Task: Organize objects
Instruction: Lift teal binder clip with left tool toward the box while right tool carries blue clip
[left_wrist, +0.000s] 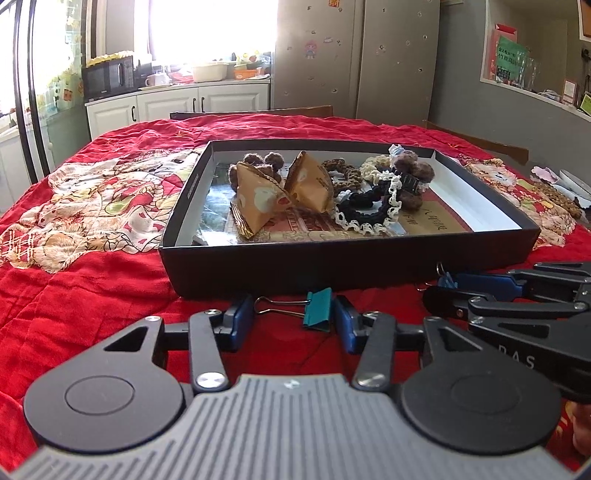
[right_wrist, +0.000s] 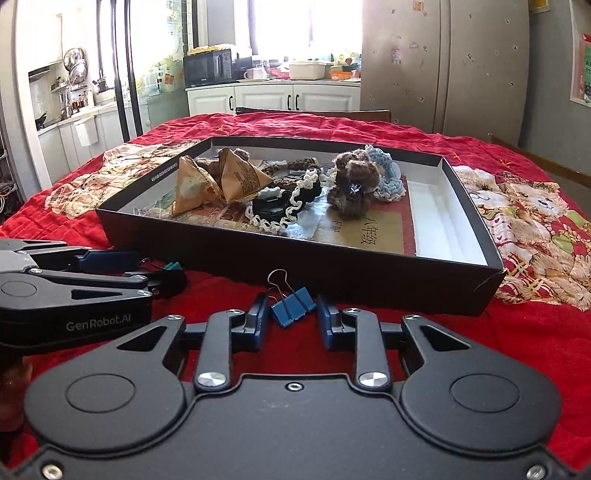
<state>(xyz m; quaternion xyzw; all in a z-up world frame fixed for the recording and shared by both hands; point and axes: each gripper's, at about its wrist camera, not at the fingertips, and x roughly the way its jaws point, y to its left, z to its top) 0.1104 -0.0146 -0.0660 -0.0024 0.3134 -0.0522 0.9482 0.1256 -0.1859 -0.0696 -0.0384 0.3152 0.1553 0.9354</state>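
A teal binder clip (left_wrist: 317, 308) lies on the red quilt between the open fingers of my left gripper (left_wrist: 293, 317), close to the right finger. A blue binder clip (right_wrist: 293, 306) lies on the quilt between the open fingers of my right gripper (right_wrist: 291, 320). Neither is gripped. Both clips lie just in front of a shallow black box (left_wrist: 280, 267), also in the right wrist view (right_wrist: 332, 275). The box holds two tan pyramid packets (left_wrist: 258, 199), crocheted hair ties (left_wrist: 369, 206) and a brown knitted piece (right_wrist: 352, 184). The right gripper shows at the right of the left wrist view (left_wrist: 448, 286).
The red quilt (left_wrist: 92, 288) with printed cat pictures covers the table. More small items (left_wrist: 561, 184) lie on it right of the box. Wooden chair backs stand at the far edge. Kitchen cabinets and a fridge are behind.
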